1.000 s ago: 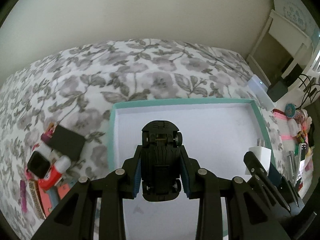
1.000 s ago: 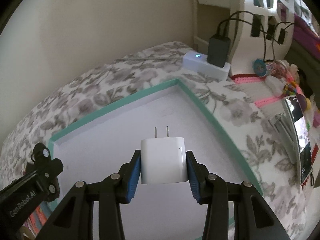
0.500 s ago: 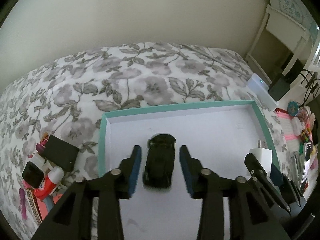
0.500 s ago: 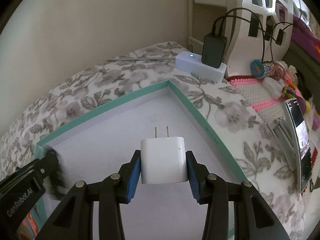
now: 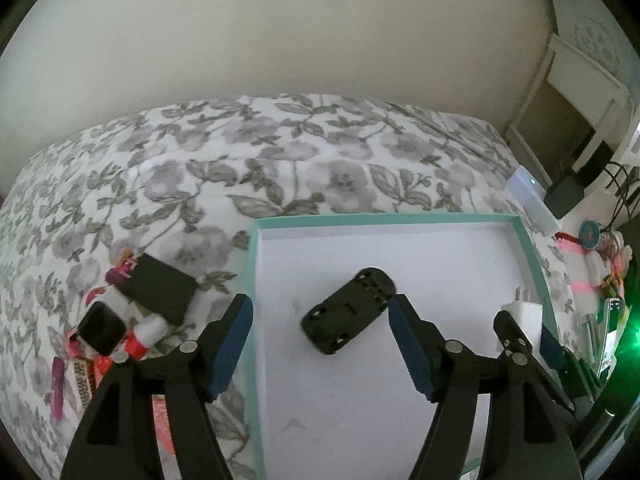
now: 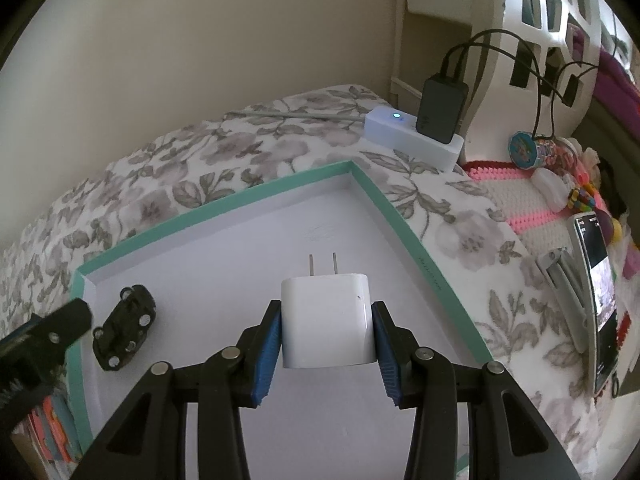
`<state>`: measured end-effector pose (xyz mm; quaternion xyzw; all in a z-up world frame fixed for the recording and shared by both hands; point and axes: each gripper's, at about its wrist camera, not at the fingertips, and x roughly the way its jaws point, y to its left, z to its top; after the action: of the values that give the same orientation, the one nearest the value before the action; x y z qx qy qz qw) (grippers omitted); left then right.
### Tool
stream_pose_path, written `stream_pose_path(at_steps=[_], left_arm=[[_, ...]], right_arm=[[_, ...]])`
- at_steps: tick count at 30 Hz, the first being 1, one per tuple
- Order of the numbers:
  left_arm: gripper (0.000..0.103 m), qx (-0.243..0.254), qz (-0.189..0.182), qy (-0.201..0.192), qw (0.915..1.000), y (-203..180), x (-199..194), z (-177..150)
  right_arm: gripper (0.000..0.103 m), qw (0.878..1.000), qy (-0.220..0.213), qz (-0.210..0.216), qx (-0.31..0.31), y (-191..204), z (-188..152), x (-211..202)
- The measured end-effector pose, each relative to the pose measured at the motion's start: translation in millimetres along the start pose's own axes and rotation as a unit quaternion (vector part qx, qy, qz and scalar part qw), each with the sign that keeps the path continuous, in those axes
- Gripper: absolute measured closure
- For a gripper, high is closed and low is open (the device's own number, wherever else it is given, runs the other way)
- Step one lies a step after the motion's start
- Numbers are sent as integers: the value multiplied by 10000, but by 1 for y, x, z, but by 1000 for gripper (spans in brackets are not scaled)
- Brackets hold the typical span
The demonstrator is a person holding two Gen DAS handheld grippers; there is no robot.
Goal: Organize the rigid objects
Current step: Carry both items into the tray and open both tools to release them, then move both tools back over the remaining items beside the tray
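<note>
toy car (image 5: 349, 310): 1 | white plug charger (image 6: 328, 320): 1 | teal-rimmed box lid (image 6: 216, 202): 1 | white power strip (image 6: 412, 138): 1 | phone (image 6: 600, 296): 1 | black adapter (image 6: 440, 108): 1 | gripper: 2, left gripper (image 5: 320, 344), right gripper (image 6: 326, 356)

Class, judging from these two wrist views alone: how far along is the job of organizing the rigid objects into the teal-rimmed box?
Done: the black toy car lies upside down in the teal-rimmed box, free of the open left gripper. In hand: the right gripper clamps the white charger over the box. Left: the black block and other small items beside it on the floral bedspread.
</note>
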<state>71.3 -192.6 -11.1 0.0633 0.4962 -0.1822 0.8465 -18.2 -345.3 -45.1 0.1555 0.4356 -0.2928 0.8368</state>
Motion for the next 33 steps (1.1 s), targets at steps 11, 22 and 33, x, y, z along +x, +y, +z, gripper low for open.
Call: stream_pose_path(at_steps=[11, 22, 33], left_arm=[[12, -434, 161, -86, 9989, 35, -13, -13], [7, -803, 283, -256, 9960, 70, -36, -32], [2, -1191, 134, -622, 9908, 104, -70, -41]], right_arm=[[29, 9992, -186, -57, -361, 8, -7, -16], [0, 9989, -289, 259, -245, 8, -15, -37], [0, 9970, -481, 578, -181, 17, -20, -69]])
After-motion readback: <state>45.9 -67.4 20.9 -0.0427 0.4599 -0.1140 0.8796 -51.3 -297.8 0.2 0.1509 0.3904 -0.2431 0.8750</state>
